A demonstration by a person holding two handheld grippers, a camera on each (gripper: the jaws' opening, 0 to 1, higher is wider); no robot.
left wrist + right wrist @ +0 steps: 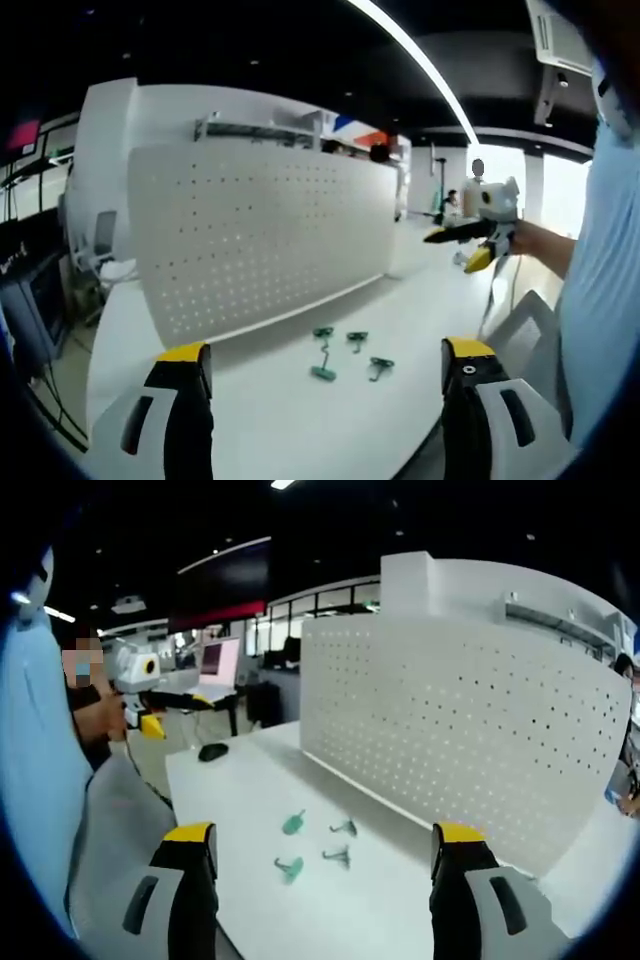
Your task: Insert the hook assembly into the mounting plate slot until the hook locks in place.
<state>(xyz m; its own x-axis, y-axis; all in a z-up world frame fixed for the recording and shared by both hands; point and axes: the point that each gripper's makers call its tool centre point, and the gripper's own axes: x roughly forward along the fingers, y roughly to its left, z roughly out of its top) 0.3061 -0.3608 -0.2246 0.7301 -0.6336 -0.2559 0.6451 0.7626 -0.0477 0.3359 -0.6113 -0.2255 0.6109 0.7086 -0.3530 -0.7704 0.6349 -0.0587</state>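
Four small green hooks (pixel 345 354) are lying loose on the white table (pixel 280 420), just in front of the upright perforated mounting plate (pixel 260 235), which is standing along the table's far edge. Their shapes are too small to make out. The left gripper (pixel 325 365) and the right gripper (pixel 320 842) are both hovering released above the near edge, jaws spread wide, grasping nothing.

hooks (pixel 345 353): four, green, loose on white table | pegboard (pixel 260 235): white, perforated, upright just behind them
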